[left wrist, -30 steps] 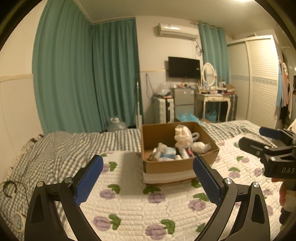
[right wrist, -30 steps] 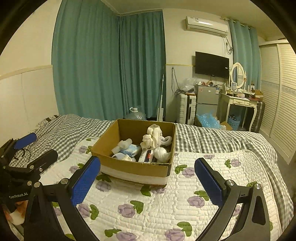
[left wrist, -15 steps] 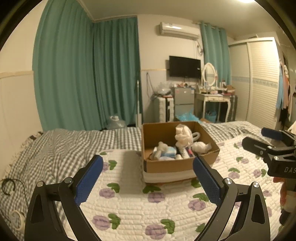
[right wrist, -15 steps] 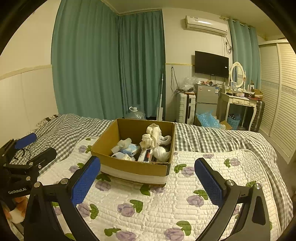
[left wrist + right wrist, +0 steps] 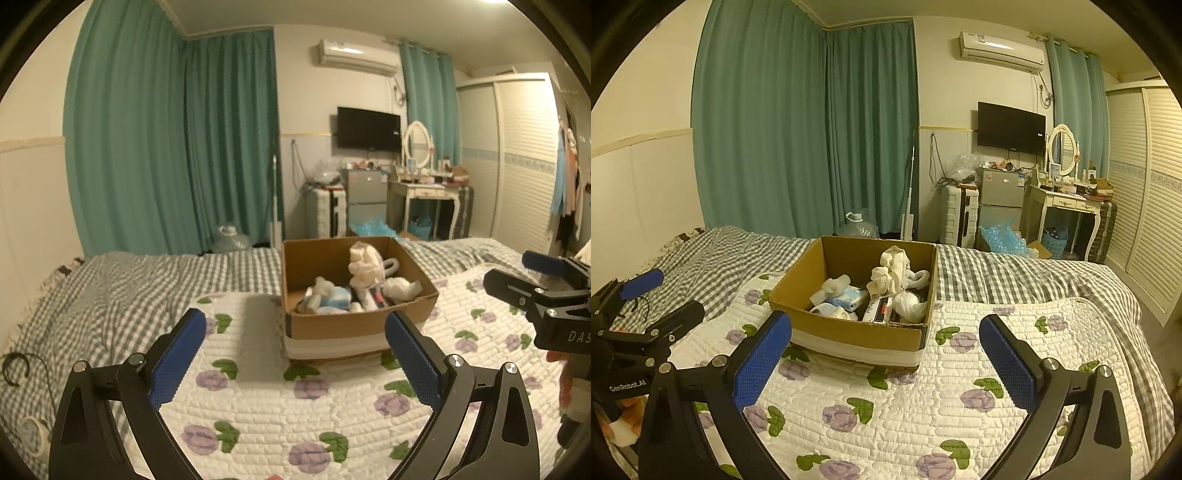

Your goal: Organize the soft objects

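Observation:
An open cardboard box [image 5: 354,325] [image 5: 849,328] stands on the flowered quilt in the middle of the bed. Inside it lie soft white things: a cream bundle [image 5: 364,266] [image 5: 892,271], a balled white piece [image 5: 400,288] [image 5: 908,304] and a blue-white tissue pack [image 5: 334,297] [image 5: 849,297]. My left gripper [image 5: 295,354] hovers open and empty just short of the box's near wall. My right gripper [image 5: 882,358] is likewise open and empty at the near side. Each shows at the edge of the other's view: the right gripper [image 5: 532,280] and the left gripper [image 5: 653,302].
A grey checked blanket [image 5: 129,288] covers the far and left part of the bed. A black cable loop [image 5: 14,369] lies at the left edge. Beyond the bed stand teal curtains [image 5: 812,129], a suitcase [image 5: 960,216], a small fridge [image 5: 1001,195], a dressing table [image 5: 1067,206] and a wardrobe [image 5: 1145,184].
Both views shifted only slightly and levelled out. The jaws stay open, and the box and its contents have not moved.

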Available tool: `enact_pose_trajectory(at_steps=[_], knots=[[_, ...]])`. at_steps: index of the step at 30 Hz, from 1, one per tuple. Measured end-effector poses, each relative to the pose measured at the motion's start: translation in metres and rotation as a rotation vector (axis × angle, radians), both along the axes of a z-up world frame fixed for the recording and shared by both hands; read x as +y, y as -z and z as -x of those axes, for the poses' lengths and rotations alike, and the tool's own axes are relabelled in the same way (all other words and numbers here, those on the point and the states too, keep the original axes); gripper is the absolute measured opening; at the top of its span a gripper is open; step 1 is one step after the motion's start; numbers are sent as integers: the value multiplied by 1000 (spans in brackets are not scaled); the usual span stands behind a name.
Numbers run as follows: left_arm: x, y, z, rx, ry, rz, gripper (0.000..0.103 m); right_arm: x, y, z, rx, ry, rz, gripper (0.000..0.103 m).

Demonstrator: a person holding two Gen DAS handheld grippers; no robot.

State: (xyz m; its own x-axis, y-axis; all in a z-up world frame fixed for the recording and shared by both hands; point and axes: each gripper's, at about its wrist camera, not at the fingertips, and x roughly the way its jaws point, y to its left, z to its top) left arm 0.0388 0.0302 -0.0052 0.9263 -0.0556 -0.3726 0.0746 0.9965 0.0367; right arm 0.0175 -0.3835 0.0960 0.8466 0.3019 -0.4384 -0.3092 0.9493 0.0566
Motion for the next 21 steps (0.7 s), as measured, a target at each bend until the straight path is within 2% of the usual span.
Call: enact_pose_trajectory(at_steps=[21], knots=[[2, -3, 1, -6, -9, 1, 99, 6, 6, 0, 13, -6, 0, 102]])
